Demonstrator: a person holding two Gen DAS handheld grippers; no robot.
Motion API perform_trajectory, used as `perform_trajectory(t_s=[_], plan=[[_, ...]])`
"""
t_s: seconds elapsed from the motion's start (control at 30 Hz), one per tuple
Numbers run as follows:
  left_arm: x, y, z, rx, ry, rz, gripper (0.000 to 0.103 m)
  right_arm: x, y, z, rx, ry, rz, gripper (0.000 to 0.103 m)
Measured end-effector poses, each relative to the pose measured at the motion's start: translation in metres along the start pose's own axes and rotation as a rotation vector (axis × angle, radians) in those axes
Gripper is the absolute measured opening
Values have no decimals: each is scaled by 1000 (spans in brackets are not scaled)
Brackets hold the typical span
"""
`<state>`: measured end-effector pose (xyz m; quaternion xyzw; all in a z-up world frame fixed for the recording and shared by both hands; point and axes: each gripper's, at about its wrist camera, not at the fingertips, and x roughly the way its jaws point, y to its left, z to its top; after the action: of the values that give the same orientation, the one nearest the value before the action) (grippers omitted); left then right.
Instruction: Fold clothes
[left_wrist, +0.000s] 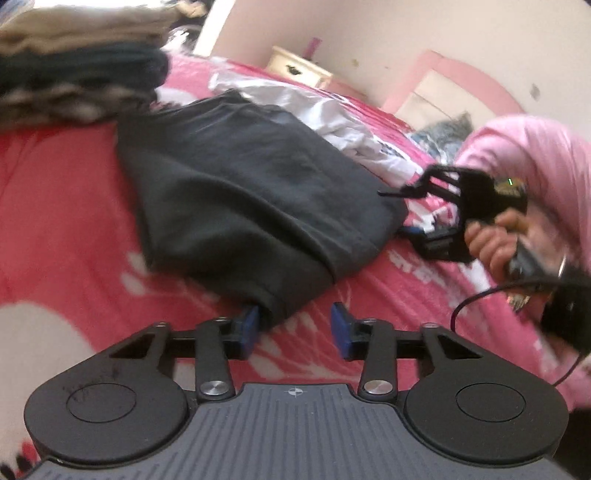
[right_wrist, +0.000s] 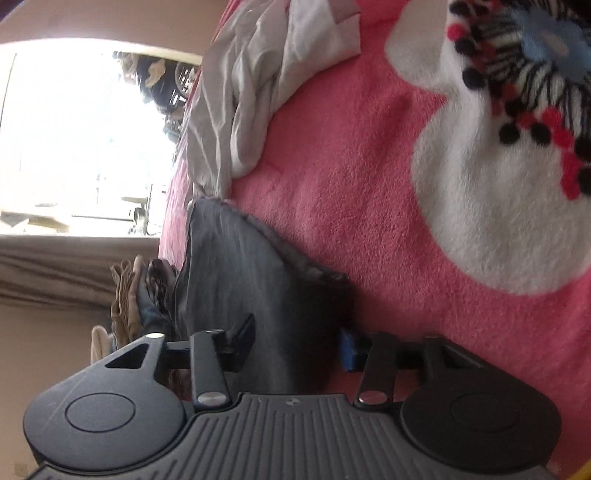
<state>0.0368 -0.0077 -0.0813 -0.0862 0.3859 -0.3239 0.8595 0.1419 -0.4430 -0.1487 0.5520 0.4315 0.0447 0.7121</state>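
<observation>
A dark grey folded garment (left_wrist: 240, 184) lies on the pink patterned blanket (left_wrist: 55, 206). My left gripper (left_wrist: 295, 328) is open at the garment's near corner; its left blue pad (left_wrist: 249, 328) touches the hanging hem. At the garment's right edge a hand holds my right gripper (left_wrist: 397, 212), jaws spread, one finger above the cloth and one below. In the right wrist view, rolled on its side, the garment (right_wrist: 240, 266) runs between the wide fingers of the right gripper (right_wrist: 295, 347), which is open.
A stack of folded clothes (left_wrist: 74, 74) stands at the far left. Crumpled white clothing (left_wrist: 314, 107) (right_wrist: 251, 92) lies beyond the garment. A pink sleeve (left_wrist: 535, 155) and a cable (left_wrist: 476, 295) are on the right. A cream nightstand (left_wrist: 299, 68) stands by the wall.
</observation>
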Motion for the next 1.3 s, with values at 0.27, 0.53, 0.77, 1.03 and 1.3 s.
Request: perform_trajectory(t_s=[0.27, 0.53, 0.77, 1.03, 1.3], plan=[[3, -4, 6, 68, -58, 36, 0, 6, 0, -7, -47, -39, -9, 5], [-46, -3, 6, 104, -48, -60, 0, -39, 7, -35, -74, -56, 15, 5], [-89, -27, -39, 181, 94, -114, 0, -95, -19, -87, -44, -37, -5, 5], [-77, -33, -79, 245, 244, -51, 1, -124, -50, -108, -98, -92, -111, 25], [-102, -32, -58, 167, 121, -32, 23, -164, -7, -121, -358, -259, -167, 28]])
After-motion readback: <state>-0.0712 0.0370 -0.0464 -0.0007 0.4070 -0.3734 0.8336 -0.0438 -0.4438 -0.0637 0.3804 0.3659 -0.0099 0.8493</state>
